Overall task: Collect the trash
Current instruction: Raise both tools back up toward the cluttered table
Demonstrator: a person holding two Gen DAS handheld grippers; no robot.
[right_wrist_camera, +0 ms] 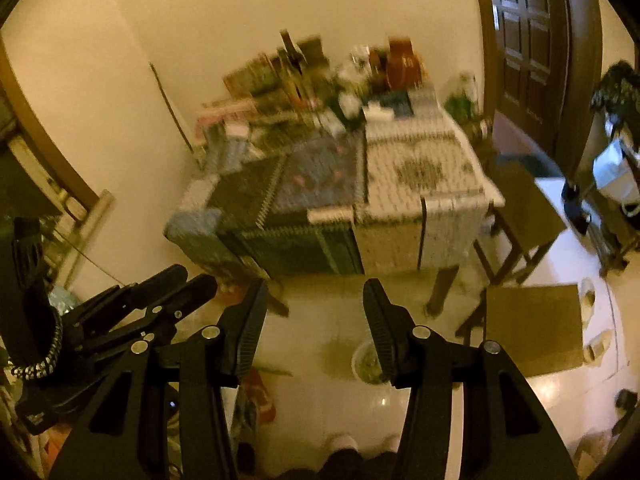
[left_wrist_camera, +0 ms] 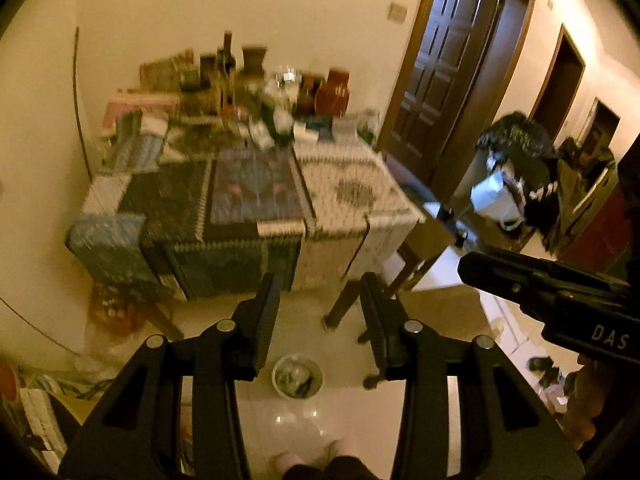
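Both grippers are held high over the floor, angled down. The left gripper (left_wrist_camera: pixel 320 300) has its jaws apart with nothing between them; the right gripper (right_wrist_camera: pixel 316 304) is the same, apart and holding nothing. A white trash bin (left_wrist_camera: pixel 297 376) sits on the tiled floor (left_wrist_camera: pixel 304 420) in front of the table (left_wrist_camera: pixel 352 184), near its front right leg. Clutter (left_wrist_camera: pixel 256 92) crowds the table's back edge. Blurry frames.

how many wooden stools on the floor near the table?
2. One brown wooden stool stands beside the cloth-covered table's right edge; the other stool stands nearer the camera, on the pale floor. More may be hidden behind the table.
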